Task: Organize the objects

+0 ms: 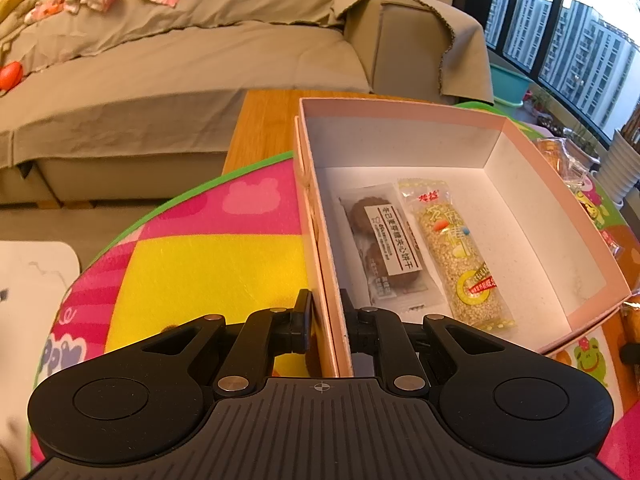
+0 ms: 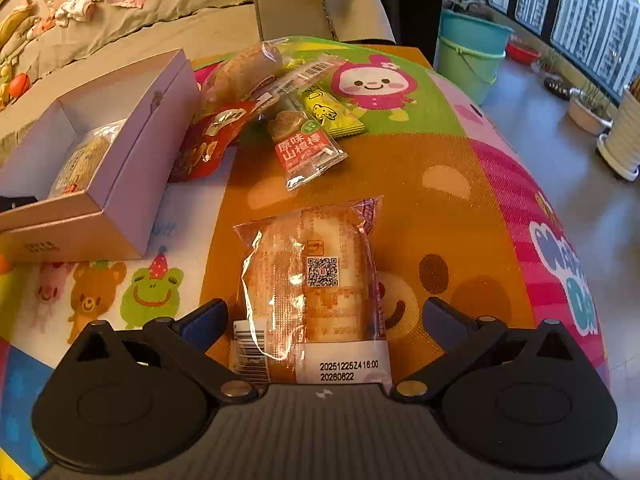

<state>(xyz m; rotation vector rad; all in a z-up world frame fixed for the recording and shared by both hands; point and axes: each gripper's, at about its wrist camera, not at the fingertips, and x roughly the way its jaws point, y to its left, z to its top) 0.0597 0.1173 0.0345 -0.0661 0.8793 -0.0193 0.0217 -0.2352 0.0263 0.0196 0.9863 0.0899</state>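
Left gripper (image 1: 325, 312): black, matte, ribbed housing; jaws drawn narrow and clamped on the near side wall of the box (image 1: 326, 272), one finger outside, one inside.

Box: pale pink card, rectangular, lid off, white interior; stands on the mat (image 1: 200, 272). Contents, lying flat side by side on the floor of the box: a clear packet of dark round biscuits (image 1: 384, 248) with a white printed label, and a clear wrapper of pale grain bar (image 1: 460, 256) with yellow and red print.

Right gripper (image 2: 322, 316): same make, blue-faced fingers; jaws spread wide, pads clear of anything. Between them lies a wrapped bun (image 2: 312, 280), glossy crinkled film, rounded loaf shape, QR code and date stamp uppermost; its near end is cut off behind the gripper body.

Snack pile (image 2: 276, 108): several film packets overlapping just right of the box, one red-labelled, one yellow; those underneath are hard to make out.

Mat: soft, brightly printed cartoon fabric over a wooden table (image 1: 264, 120).

Sofa (image 1: 200, 52): beige cloth cover, crumpled clothing on it.
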